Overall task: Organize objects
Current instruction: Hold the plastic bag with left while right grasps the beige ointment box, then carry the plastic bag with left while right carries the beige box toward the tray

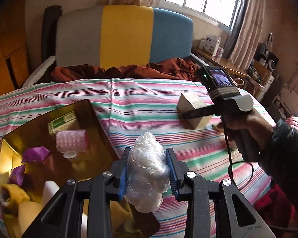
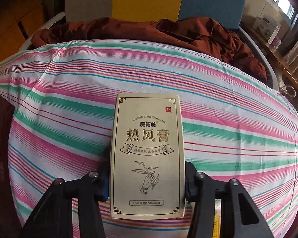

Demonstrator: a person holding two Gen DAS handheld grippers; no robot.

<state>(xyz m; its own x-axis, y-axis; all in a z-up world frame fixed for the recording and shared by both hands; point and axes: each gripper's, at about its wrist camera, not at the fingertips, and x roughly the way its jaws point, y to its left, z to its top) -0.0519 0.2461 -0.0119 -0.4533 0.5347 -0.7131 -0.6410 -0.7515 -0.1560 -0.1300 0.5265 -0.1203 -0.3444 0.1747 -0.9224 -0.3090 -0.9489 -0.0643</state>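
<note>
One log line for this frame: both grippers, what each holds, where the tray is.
left gripper: shut on plastic-wrapped bundle | right gripper: shut on beige box | gold tray: on striped sheet

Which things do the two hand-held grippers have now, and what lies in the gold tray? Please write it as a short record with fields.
left hand-held gripper: shut on clear plastic bundle
right hand-held gripper: jaws at both sides of beige carton
gold tray: pink roller, purple sachets, green-white box
surface: striped sheet
</note>
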